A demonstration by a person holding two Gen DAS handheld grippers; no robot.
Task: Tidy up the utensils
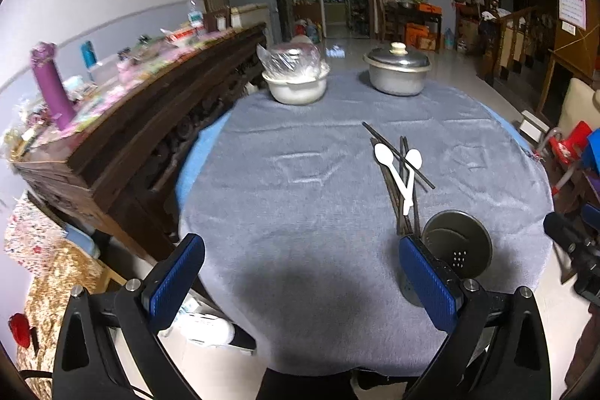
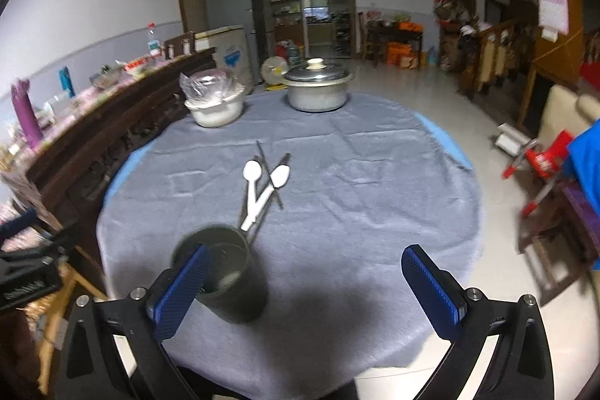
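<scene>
1. The table point(image 1: 300, 306) is round and covered with a grey, napped cloth showing fold creases. At its far edge stand a lidded metal pot point(image 1: 397, 72) and a white bowl point(image 1: 296, 87) wrapped in clear plastic; I judge neither to be part of the task.
2. I hold the left gripper point(image 1: 300, 280) and the right gripper point(image 2: 305, 291) over the near edge. On both, the blue ribbed fingers are spread wide and grip nothing.
3. The dark, perforated metal holder point(image 2: 221, 274) stands upright just ahead of the right gripper's left finger, so I judge the right gripper marginally nearer.
4. The utensil pile lies just beyond the holder. The dark, thin chopsticks point(image 1: 397, 154) are crossed, their long axes running roughly away from me.
5. Two smooth white plastic spoons point(image 1: 393, 167) rest on the chopsticks, bowls far, handles converging toward the holder.
</scene>
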